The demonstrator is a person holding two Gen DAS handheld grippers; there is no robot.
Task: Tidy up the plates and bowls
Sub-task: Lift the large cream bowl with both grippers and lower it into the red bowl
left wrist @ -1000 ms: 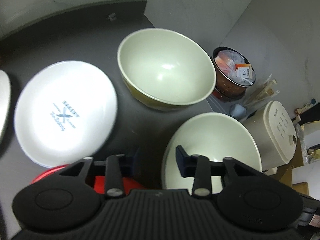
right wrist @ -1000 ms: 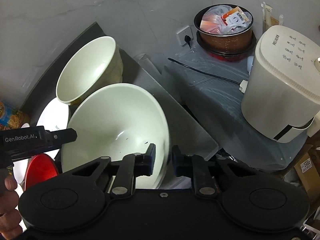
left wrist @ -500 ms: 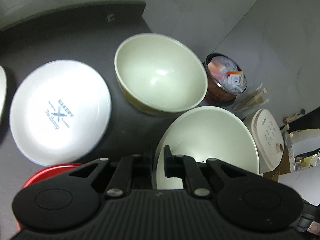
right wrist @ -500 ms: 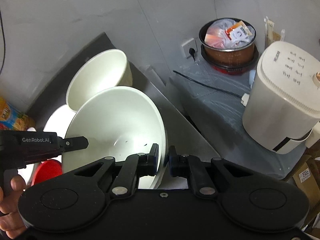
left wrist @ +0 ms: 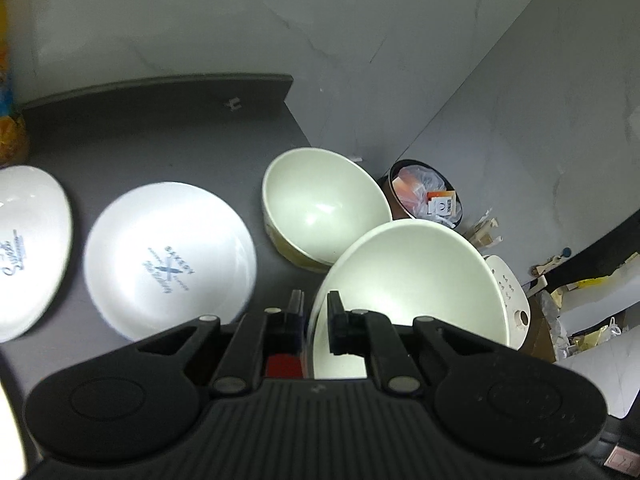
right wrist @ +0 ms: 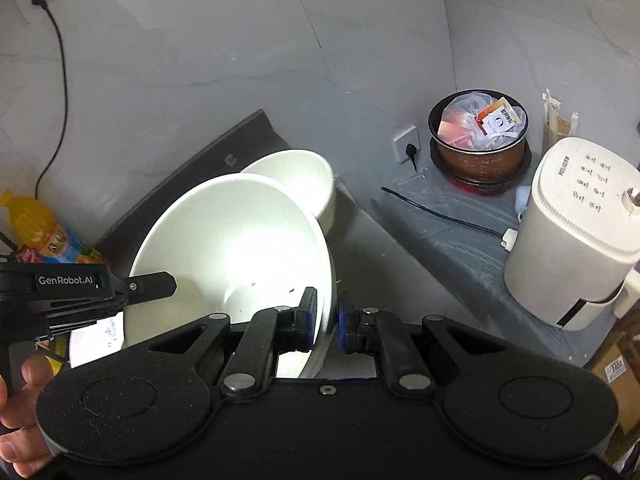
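Note:
A large cream bowl (left wrist: pixel 416 280) (right wrist: pixel 240 248) is held up off the dark counter, tilted. My left gripper (left wrist: pixel 314 312) is shut on its left rim. My right gripper (right wrist: pixel 326 320) is shut on its right rim. The left gripper also shows in the right wrist view (right wrist: pixel 132 286). A second cream bowl with a yellow outside (left wrist: pixel 320 208) (right wrist: pixel 304 176) stands on the counter just behind it. Two white plates (left wrist: pixel 168 264) (left wrist: pixel 24 248) lie to the left. A red dish (left wrist: pixel 282 364) shows between the left fingers, mostly hidden.
The dark counter (left wrist: pixel 160 128) ends at a right edge by the bowls. Below it on the right stand a brown pot of packets (right wrist: pixel 478 140), a white rice cooker (right wrist: pixel 572 236) and a wall socket (right wrist: pixel 408 146). An orange drink bottle (right wrist: pixel 36 224) stands at the left.
Both grippers have closed on the large cream bowl's rim and raised it. The bowl now sits higher, overlapping the yellow-sided bowl behind. Both cameras have risen and pulled back.

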